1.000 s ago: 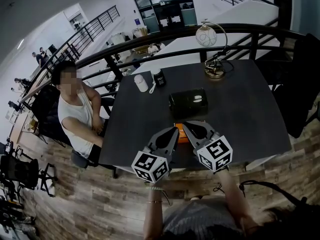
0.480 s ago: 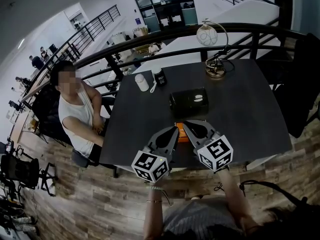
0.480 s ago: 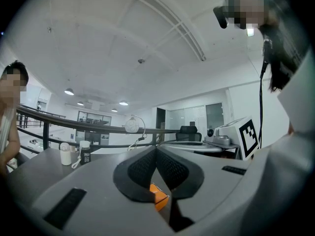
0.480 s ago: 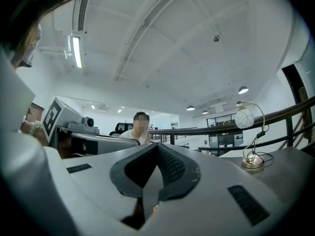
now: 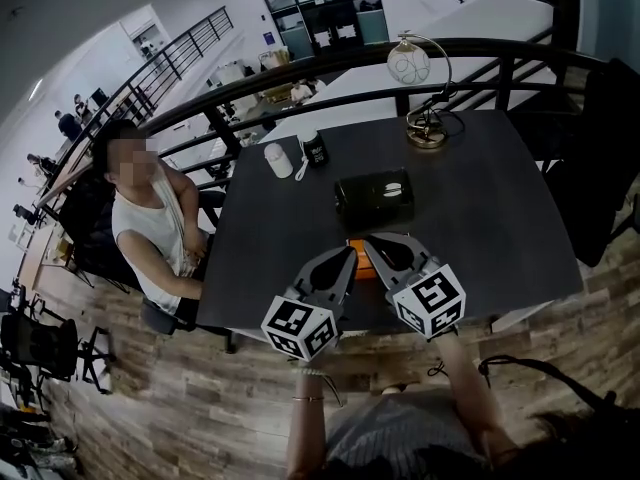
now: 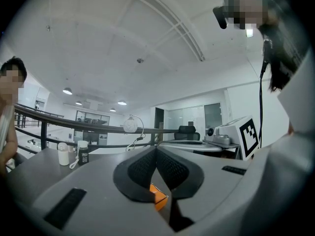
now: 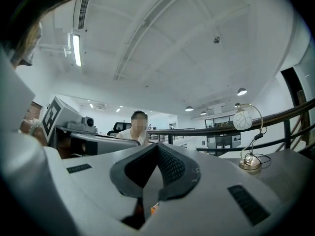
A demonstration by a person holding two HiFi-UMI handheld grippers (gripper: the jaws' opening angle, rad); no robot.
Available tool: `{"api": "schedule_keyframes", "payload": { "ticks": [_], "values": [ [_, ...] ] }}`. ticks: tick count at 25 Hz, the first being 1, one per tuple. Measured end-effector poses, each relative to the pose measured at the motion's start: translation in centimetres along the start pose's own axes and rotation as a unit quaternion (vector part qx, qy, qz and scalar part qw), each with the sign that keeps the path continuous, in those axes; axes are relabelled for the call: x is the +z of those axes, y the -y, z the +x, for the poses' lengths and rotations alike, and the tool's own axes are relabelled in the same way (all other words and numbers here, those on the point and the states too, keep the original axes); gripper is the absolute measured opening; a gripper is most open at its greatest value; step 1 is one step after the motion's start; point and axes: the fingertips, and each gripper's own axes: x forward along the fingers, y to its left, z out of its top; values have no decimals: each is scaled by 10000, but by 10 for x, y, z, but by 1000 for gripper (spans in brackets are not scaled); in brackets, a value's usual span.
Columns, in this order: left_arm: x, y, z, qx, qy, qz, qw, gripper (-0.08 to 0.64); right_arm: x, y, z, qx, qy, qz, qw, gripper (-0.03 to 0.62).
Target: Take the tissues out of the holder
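Observation:
The tissue holder (image 5: 375, 198) is a black box in the middle of the dark table (image 5: 500, 228), with a bit of white tissue (image 5: 393, 184) showing in its top slot. Both grippers lie level at the table's near edge, side by side, short of the holder. In the left gripper view my left gripper (image 6: 156, 150) has its jaws shut with nothing between them; in the head view this left gripper (image 5: 349, 257) points toward the holder. My right gripper (image 7: 156, 147), also empty and shut, lies close beside it (image 5: 373, 248). A small orange block (image 5: 366, 276) sits between them.
A globe lamp (image 5: 410, 65) stands at the table's far right corner. A white bottle (image 5: 278, 160) and a dark bottle (image 5: 314, 151) stand at the far left. A person (image 5: 150, 228) sits at the table's left side. A black railing (image 5: 330, 68) runs behind; a dark chair (image 5: 600, 168) is right.
Neither gripper has moved. The head view has shifted slightly, and the seated person has shifted a little.

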Motion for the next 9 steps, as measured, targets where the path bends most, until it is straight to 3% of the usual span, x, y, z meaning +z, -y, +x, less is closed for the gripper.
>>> {"api": "schedule_keyframes", "payload": {
  "ticks": [9],
  "values": [
    [-2, -2, 1, -71, 12, -4, 10000, 8, 2, 4, 1, -188, 70, -38, 9998, 13]
  ]
}}
